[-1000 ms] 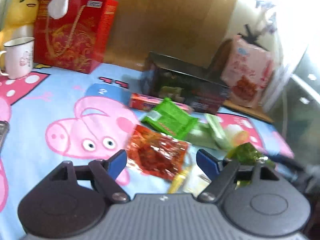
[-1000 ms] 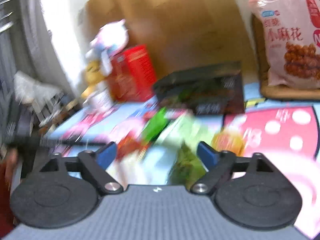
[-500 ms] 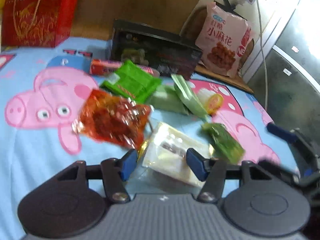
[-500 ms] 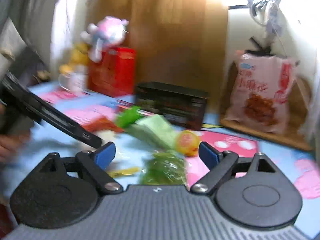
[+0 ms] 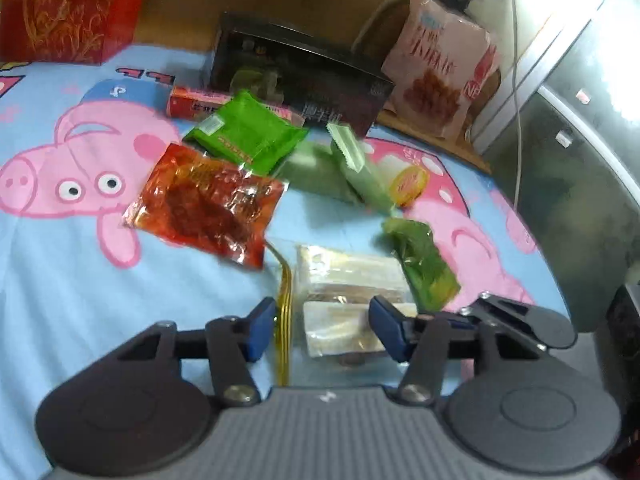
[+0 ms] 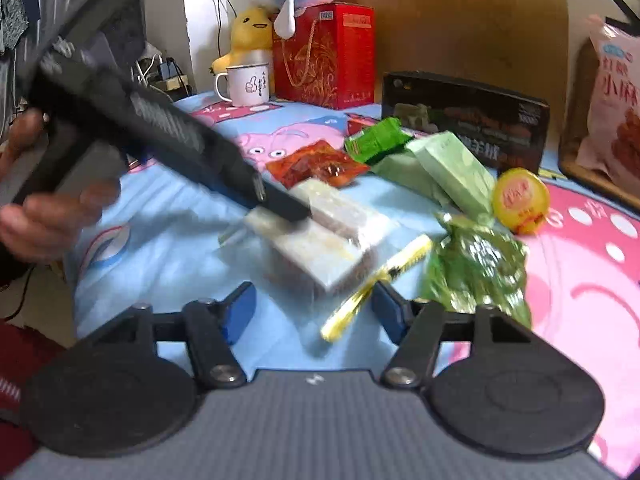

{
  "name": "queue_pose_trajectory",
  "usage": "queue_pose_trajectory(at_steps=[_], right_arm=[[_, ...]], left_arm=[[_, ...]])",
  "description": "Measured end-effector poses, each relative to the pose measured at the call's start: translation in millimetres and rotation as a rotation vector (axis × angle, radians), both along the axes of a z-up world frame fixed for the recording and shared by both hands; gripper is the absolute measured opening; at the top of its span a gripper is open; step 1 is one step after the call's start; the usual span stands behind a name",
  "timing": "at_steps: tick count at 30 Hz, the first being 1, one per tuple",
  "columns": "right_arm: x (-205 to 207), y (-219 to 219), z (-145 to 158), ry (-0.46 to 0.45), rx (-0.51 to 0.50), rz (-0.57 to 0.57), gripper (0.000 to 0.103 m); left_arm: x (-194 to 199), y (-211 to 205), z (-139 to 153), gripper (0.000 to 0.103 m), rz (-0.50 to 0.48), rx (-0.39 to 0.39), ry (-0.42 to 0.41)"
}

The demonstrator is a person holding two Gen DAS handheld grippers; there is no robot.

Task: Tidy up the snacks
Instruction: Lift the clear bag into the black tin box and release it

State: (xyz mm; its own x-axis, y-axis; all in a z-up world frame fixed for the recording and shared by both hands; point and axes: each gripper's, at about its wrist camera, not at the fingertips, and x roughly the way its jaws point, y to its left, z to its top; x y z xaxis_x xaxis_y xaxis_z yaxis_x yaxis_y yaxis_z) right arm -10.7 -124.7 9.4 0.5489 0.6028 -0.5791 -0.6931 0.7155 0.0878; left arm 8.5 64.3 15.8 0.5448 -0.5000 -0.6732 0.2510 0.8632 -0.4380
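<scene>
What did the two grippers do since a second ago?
Both came down toward the clear cake packet, jaws narrowing. The left gripper now straddles it, closing; the right gripper is closing too, holding nothing. The red packet and other snacks stayed put.

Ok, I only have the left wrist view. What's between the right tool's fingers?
Observer: The right tool is closing its jaws around the end of the gold strip, not yet pinching it.
Operator: And my left tool on the clear packet?
Observer: Its jaws are closing with the packet between them; from the right wrist, one finger appears to touch the packet's top edge.
Operator: Anything far left I'm missing?
Observer: A white mug beside the red box, yellow plush behind it.
</scene>
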Motion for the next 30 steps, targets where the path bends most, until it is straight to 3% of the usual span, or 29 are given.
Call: queue_pose_trajectory(at_steps=[1,4,8,13,17,23,28,30], right_arm=[[0,1,0,-0.009,-0.001,-0.008,0.05],[4,-2,2,0.018,0.036,-0.017,0.044],[17,-8,18,0.013,0.126,-0.036,0.043],[62,-9,57,-0.086,0.179,-0.085,0.043],[124,-6,81,-0.118,0.172,-0.131,0.043],[206,4,76,-0.074,0.12,-0.176,0.041],[245,26,56,-0.045,0.061,-0.181,0.044],[249,29,52,-0.046,0.058,-0.195,0.045]], left_arm=[[-1,0,0,0.046,-0.01,-0.012,0.005],[-2,3,10,0.043,-0.004,-0.033,-0.002],[10,5,39,0.043,0.0,-0.029,-0.084],[62,-4,88,0.043,0.035,-0.017,-0.23],[124,-20,109,0.044,0.064,0.026,-0.291],[209,-25,97,0.044,0.126,0.071,-0.226],[237,-28,72,0.052,0.167,0.19,-0.184],[235,-24,72,0.053,0.156,0.19,-0.197]])
